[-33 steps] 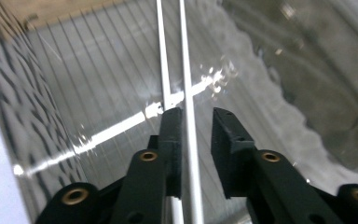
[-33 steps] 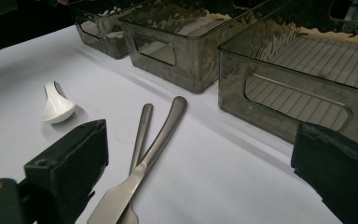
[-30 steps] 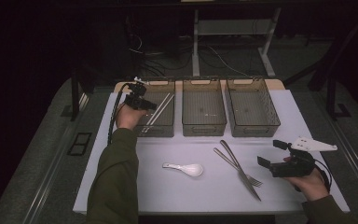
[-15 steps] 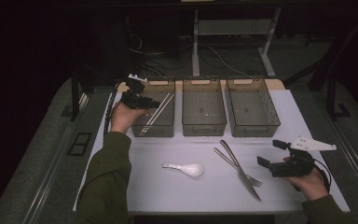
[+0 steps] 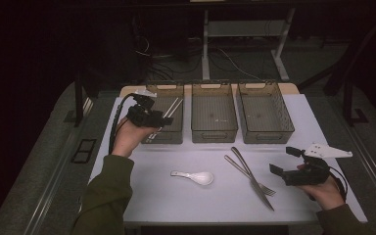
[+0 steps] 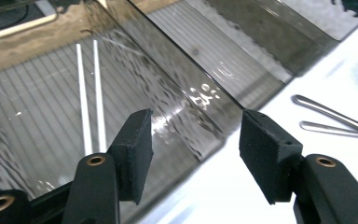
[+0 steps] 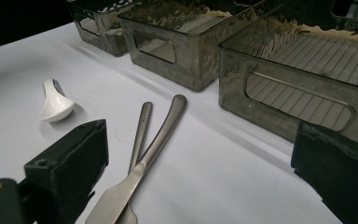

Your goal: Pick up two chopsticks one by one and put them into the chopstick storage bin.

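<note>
My left claw (image 5: 162,119) hangs over the near end of the left bin (image 5: 169,134), and its jaws have just been opening; they stand apart with nothing between them. In the left gripper view the pair of chopsticks (image 6: 89,100) lies on the ribbed floor of that bin, side by side, beyond my left jaw and clear of it. My right claw (image 5: 285,164) rests low at the right side of the table (image 5: 142,196), jaws wide and empty, pointing toward the knife (image 5: 253,176) and fork (image 5: 248,175), which lie crossed just ahead of it. The white spoon (image 5: 195,176) lies farther left on the table, well apart from both claws. The middle bin (image 5: 214,131) and right bin (image 5: 269,134) stand beside the left one.
</note>
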